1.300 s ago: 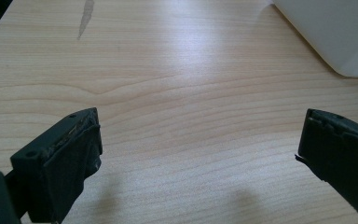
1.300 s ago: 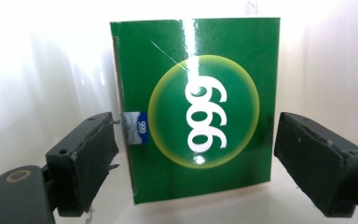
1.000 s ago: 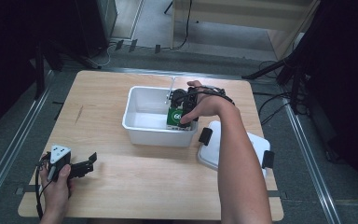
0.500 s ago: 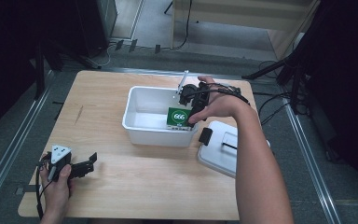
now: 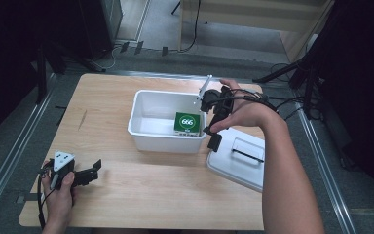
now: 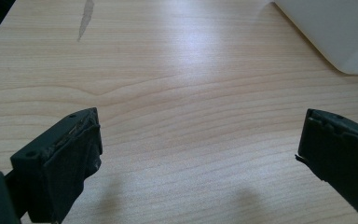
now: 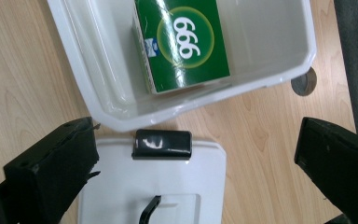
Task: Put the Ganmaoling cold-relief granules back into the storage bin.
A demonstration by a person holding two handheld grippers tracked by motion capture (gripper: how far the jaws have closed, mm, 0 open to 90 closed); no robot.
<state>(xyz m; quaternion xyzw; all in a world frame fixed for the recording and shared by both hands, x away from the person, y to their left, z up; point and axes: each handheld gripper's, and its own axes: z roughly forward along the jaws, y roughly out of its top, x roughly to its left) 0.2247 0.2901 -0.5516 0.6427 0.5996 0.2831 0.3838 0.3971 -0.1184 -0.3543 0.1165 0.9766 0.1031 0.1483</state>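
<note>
A green box printed "666" leans against the near right wall inside the white bin at mid-table. My right gripper hovers over the bin's right rim, open, with nothing between its jaws. In the right gripper view the green box lies in the bin, beyond the wide-apart jaws. My left gripper rests open on the table's front left. The left gripper view has bare wood between the jaws and a bin corner at the top right.
The bin's white lid lies flat to the right of the bin, with a black handle and black clips. The wooden table drops off to a grey floor with cables on all sides.
My right gripper has let go of the green box and drawn back up and to the right, out of the bin. The box now rests in the bin. The left gripper has not moved.
</note>
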